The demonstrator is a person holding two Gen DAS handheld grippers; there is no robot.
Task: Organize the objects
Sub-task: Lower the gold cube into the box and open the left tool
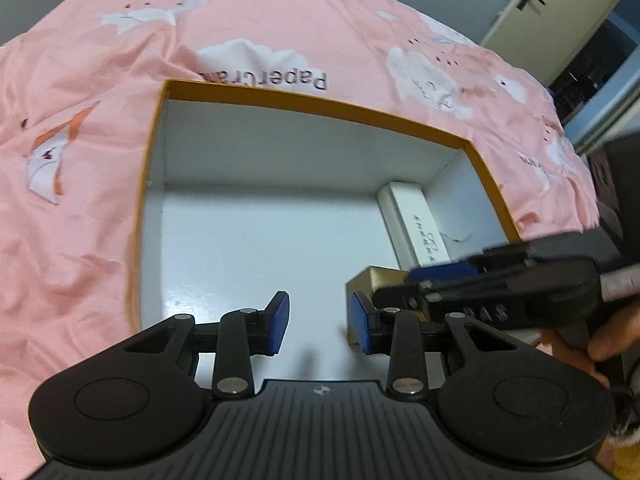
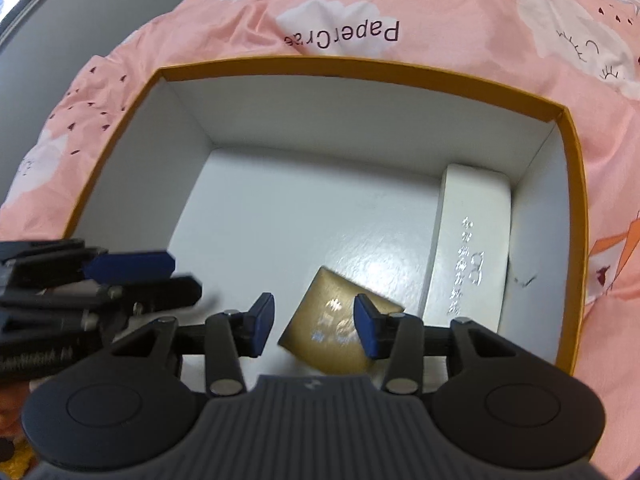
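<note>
My left gripper [image 1: 319, 322] hangs with jaws wide apart, holding nothing, above the white floor of the orange-rimmed box [image 1: 320, 106]. My right gripper [image 2: 314, 325] is equally spread over the gold packet [image 2: 336, 326], not gripping it. Only the right view shows the packet lying flat just beside the white box [image 2: 470, 248]; the left shows a door [image 1: 560, 4].

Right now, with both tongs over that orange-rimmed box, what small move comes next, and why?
Probably lift the right tongs up and out. They stand open above the gold box, which already lies on the floor of the orange-rimmed box beside the white box, so that piece looks placed.
</note>
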